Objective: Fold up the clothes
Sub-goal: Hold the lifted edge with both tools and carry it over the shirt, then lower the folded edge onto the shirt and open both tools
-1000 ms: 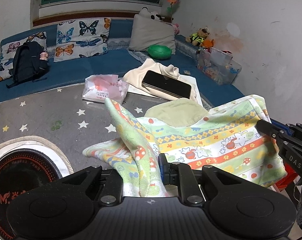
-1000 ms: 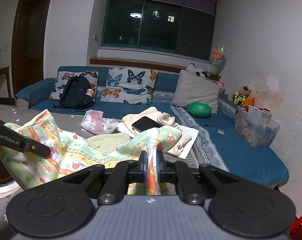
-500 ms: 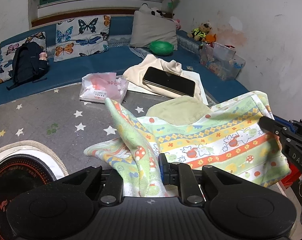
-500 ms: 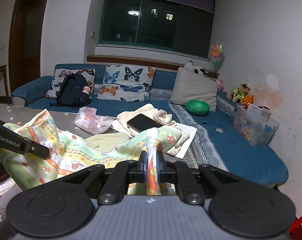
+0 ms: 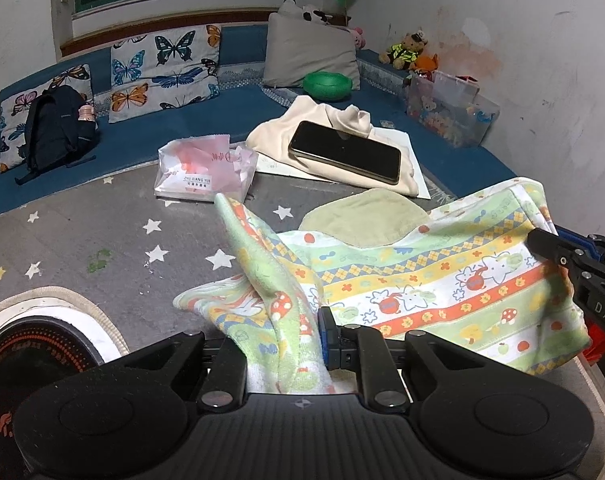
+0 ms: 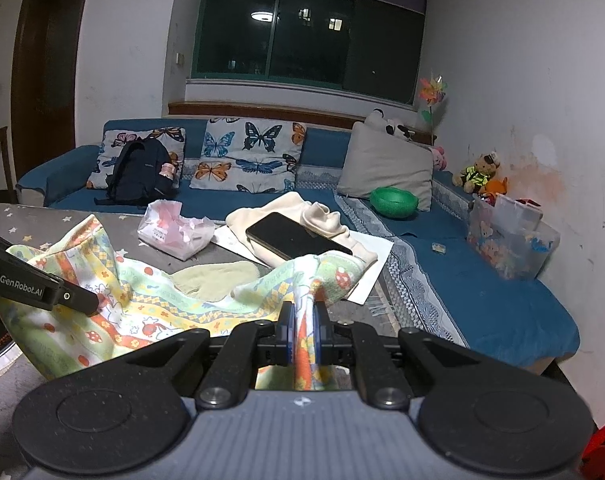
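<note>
Terry-soft and pale green, a printed cloth with orange, yellow and white bands of mushrooms and small animals (image 5: 442, 292) hangs stretched between two handheld grippers above the near edge of a grey, star-patterned table (image 5: 102, 232). The left gripper (image 5: 286, 344) has its jaws pinched tight on one bunched end of the cloth; the right gripper (image 6: 302, 320) has its jaws closed just as narrowly on the other end. Each tool shows in the other's camera, black fingers clamped on the fabric.

The cloth sags in the middle and ruffles at both pinches, so it looks light, limp and unlikely to slip or tear. Judged from that drape, it would hold its line best when taken at the corners or along a hemmed edge, as it is here, and kept taut. Whether it is being opened out or brought over into a fold, the pictures cannot settle.

Just beyond it a plain olive-green cloth (image 5: 362, 220) lies flat on the table. Farther back, toward the far edge, sit a clear packet of pink tissue (image 5: 198, 172) and a black phone (image 5: 346, 152) resting on a cream garment (image 5: 270, 136). Behind runs a blue sofa (image 5: 162, 128) with butterfly cushions.
</note>
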`<state>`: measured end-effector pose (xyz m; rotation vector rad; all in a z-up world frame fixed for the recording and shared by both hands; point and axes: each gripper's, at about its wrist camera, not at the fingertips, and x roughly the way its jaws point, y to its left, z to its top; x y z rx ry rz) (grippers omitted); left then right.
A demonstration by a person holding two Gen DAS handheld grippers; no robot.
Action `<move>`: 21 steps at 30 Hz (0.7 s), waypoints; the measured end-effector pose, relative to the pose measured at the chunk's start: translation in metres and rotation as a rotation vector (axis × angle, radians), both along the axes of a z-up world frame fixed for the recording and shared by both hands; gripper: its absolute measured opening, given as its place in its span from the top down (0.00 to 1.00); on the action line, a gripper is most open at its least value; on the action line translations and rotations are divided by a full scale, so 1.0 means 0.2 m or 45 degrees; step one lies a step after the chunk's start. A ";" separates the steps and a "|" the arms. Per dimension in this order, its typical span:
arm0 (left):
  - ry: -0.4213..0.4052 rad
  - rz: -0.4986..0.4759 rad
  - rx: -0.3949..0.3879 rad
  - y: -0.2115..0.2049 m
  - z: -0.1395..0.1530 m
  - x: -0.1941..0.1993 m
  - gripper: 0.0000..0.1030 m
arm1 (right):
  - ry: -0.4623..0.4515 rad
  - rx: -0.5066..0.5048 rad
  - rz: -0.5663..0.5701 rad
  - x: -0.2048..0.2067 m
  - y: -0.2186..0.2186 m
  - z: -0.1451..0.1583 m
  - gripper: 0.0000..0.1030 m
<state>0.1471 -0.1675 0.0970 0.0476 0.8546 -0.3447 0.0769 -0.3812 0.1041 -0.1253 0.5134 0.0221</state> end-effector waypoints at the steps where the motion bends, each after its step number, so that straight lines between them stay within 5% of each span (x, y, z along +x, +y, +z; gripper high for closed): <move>1: 0.003 0.000 0.002 0.00 -0.01 0.01 0.84 | 0.005 0.000 -0.003 0.01 0.00 -0.01 0.92; 21: 0.073 0.004 0.069 -0.04 -0.19 0.10 0.74 | 0.121 0.015 -0.059 0.11 -0.06 -0.21 0.92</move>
